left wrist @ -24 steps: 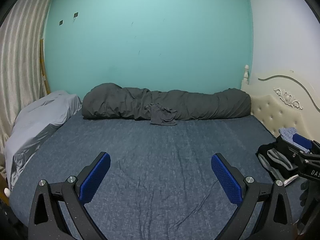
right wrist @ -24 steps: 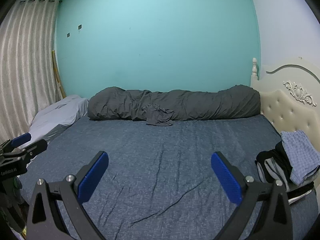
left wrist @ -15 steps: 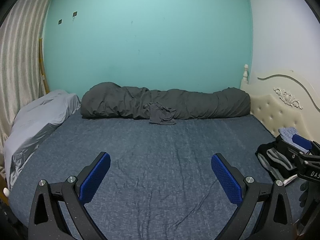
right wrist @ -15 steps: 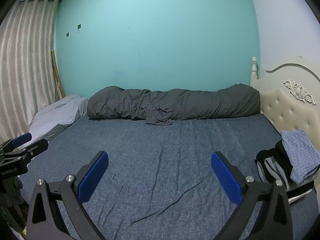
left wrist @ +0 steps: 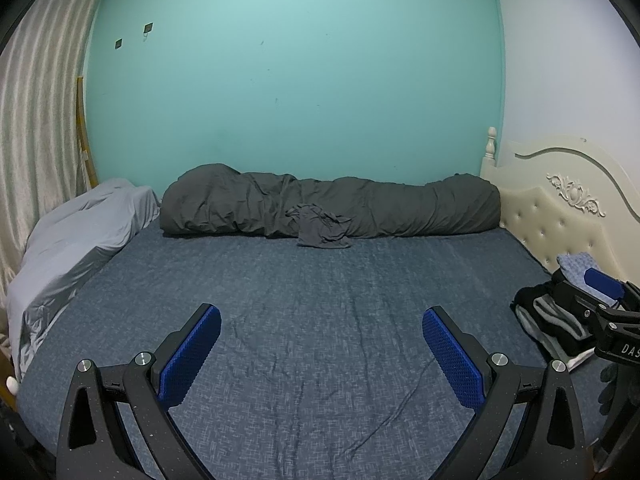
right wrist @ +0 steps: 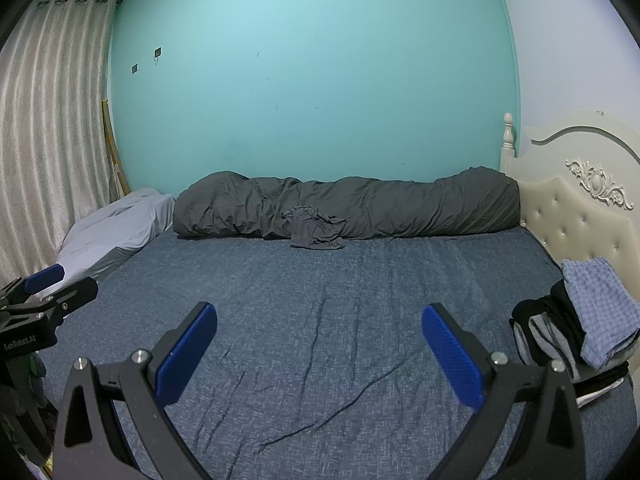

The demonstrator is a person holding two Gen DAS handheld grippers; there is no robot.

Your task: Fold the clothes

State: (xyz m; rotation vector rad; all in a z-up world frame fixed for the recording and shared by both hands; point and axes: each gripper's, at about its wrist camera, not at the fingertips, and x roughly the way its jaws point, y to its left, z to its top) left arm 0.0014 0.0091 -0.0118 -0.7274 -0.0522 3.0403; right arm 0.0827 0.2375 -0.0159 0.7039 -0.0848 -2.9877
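Both grippers hang above the near part of the bed [left wrist: 320, 300], angled slightly downward. Left gripper [left wrist: 321, 316]: jaws spread wide, blue pads facing each other, nothing between them but bare sheet. Right gripper [right wrist: 319, 314]: same condition, jaws wide apart and holding nothing. Each gripper shows at the edge of the other's view, the right one at the right margin of the left wrist view, the left one at the left margin of the right wrist view. Bed covered by a dark blue sheet with shallow creases. Crumpled dark grey garment [left wrist: 322, 230] lies at the far side of the bed, touching the front of a long rolled grey duvet [left wrist: 360, 208] that runs along the teal wall [left wrist: 296, 80]; well apart from both grippers. Stack of folded clothes [right wrist: 576, 324] sits at the right edge of the bed beside the cream headboard [right wrist: 580, 208]: black and grey pieces below, a light blue checked piece [right wrist: 600, 304] on top. Pale grey bedding [left wrist: 80, 236] is bunched at the left side of the bed, near the striped curtain [left wrist: 36, 120].
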